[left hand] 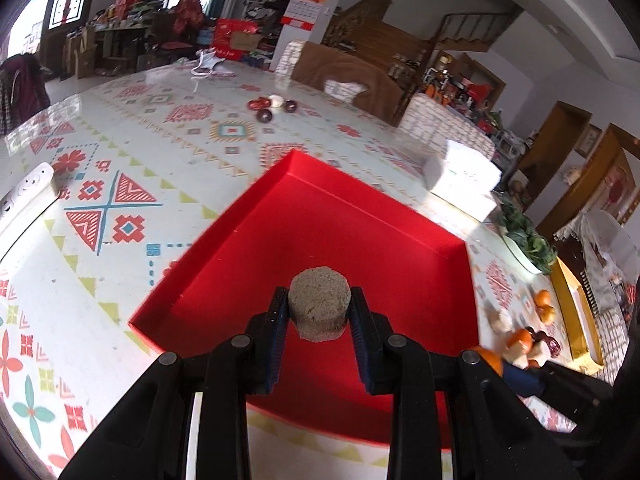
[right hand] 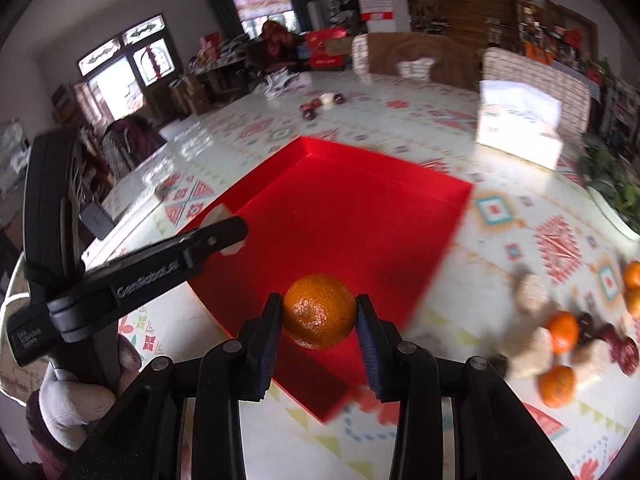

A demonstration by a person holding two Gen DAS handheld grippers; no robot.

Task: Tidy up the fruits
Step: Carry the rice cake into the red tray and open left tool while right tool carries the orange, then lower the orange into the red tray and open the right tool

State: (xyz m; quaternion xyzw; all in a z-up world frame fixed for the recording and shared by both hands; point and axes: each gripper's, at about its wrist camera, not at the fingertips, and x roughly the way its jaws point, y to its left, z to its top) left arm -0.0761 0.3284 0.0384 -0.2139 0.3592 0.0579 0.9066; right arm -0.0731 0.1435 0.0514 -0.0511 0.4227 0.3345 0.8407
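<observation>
The left gripper is clamped on a squat, grainy beige-brown cylinder — a crumbly-looking puck that may be a cake or pressed sweet rather than a fruit; I cannot tell which. Its jaws press on the two curved sides, leaving the flat top free, which looks like the steadiest hold on such a shape. It hangs over the shallow bright-red cardboard tray, whose floor is bare, so nothing seems to have been sorted into it yet.

The right gripper is closed on a round orange mandarin with dimpled peel, pinched across its widest part, over the near corner of the same red tray. From that view the left gripper's black body reaches in from about 9 o'clock, held by a white-gloved hand.

The loose heap of mandarins, dark red fruits and pale pucks lies on the patterned tablecloth at about 3 o'clock of the tray, apart from it — apparently the stock still to be sorted. A few more dark fruits sit far off at 12 o'clock. Carrying one item per hand suggests each kind is meant for its own part of the tray.
</observation>
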